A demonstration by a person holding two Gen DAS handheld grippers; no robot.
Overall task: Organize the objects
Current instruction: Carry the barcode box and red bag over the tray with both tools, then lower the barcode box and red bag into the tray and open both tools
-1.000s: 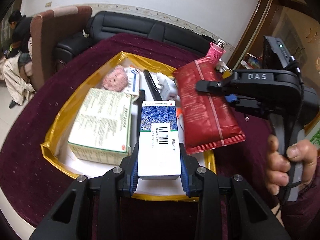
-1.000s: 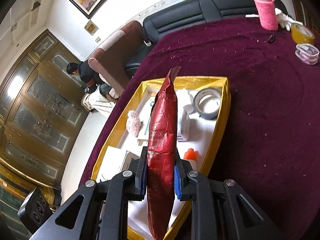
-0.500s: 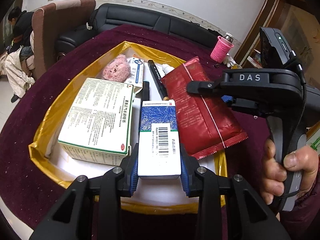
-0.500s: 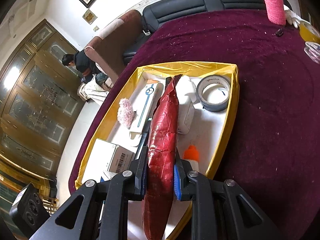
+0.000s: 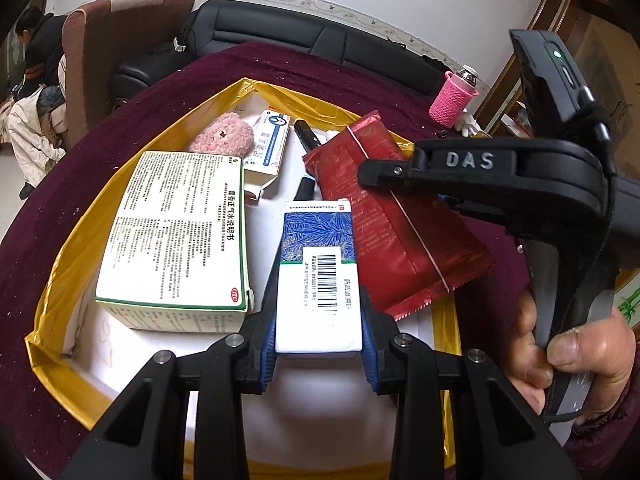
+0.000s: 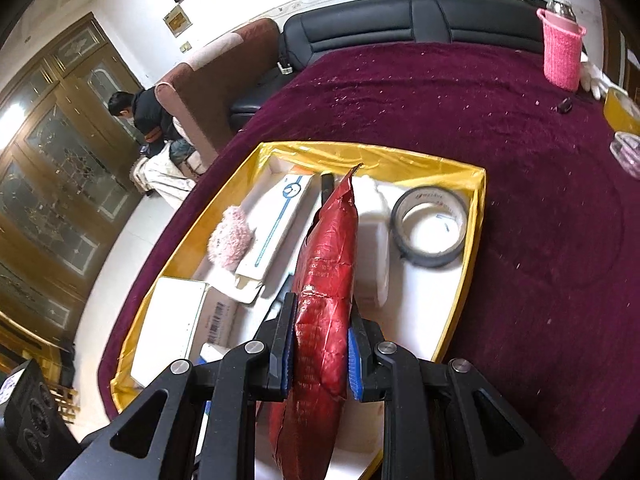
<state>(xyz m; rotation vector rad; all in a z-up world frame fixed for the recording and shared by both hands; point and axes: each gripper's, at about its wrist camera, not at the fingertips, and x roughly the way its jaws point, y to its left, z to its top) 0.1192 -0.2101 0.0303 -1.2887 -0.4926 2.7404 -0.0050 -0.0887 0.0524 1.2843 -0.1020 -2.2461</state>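
Observation:
A yellow-rimmed white tray [image 5: 60, 236] [image 6: 476, 208] lies on the maroon tablecloth. My left gripper [image 5: 319, 304] is shut on a blue and white medicine box [image 5: 318, 264], held low over the tray's near part. My right gripper [image 6: 322, 344] is shut on a red foil pouch [image 6: 326, 292] [image 5: 384, 216], held edge-up above the tray's right side. In the tray lie a large green-edged box [image 5: 176, 232], a pink plush toy [image 5: 222, 136] [image 6: 232, 240], a blue-striped white box [image 6: 276, 220], a black pen [image 5: 306, 138] and a roll of tape [image 6: 430, 224].
A pink knitted bottle sleeve [image 6: 562, 56] [image 5: 452, 98] stands at the table's far edge. A yellow tape roll [image 6: 622, 114] and a small clear dish [image 6: 628, 152] sit at the far right. A black sofa [image 6: 400, 20] and a seated person [image 6: 140, 116] are beyond the table.
Both grippers have come lower and closer over the tray, still holding the medicine box and the red pouch. The tray's contents have not moved.

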